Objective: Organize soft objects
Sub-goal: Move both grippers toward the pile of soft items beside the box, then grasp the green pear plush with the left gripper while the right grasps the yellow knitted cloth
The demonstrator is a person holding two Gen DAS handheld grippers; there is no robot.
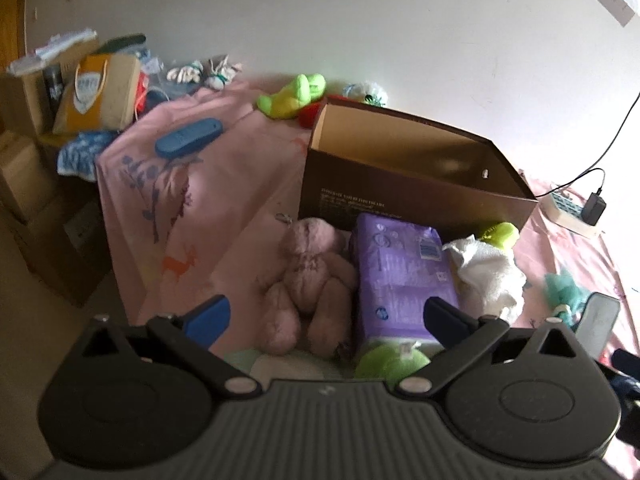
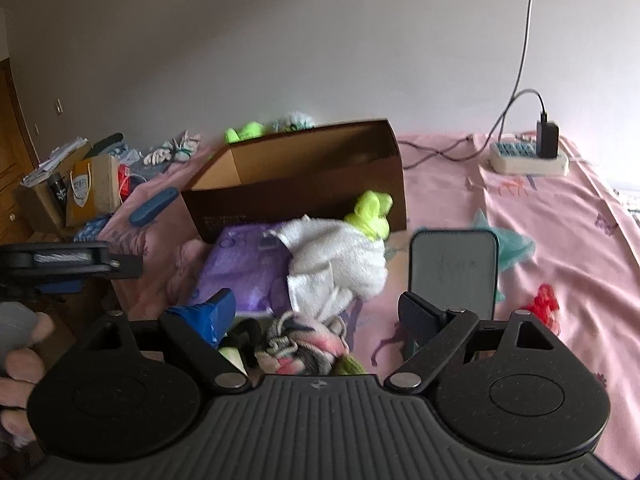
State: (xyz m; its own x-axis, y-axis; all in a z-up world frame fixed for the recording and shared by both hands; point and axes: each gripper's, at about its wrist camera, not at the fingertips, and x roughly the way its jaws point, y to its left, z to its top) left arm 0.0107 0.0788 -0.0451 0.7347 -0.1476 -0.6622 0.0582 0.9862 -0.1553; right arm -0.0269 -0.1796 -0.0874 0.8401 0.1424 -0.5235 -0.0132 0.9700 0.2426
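Brown box (image 1: 400, 184) backs the toys; both tongs (image 1: 326, 318) (image 2: 316, 312) gape.

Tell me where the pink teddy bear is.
In the left wrist view the teddy bear lies on the pink sheet, in front of the cardboard box and touching the left side of the purple pack.

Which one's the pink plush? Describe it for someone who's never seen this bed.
Find the brown cardboard box on the pink bedsheet. In front of its left corner lies the pink plush, touching the purple pack. It is the only limbed toy there, dusty pink.
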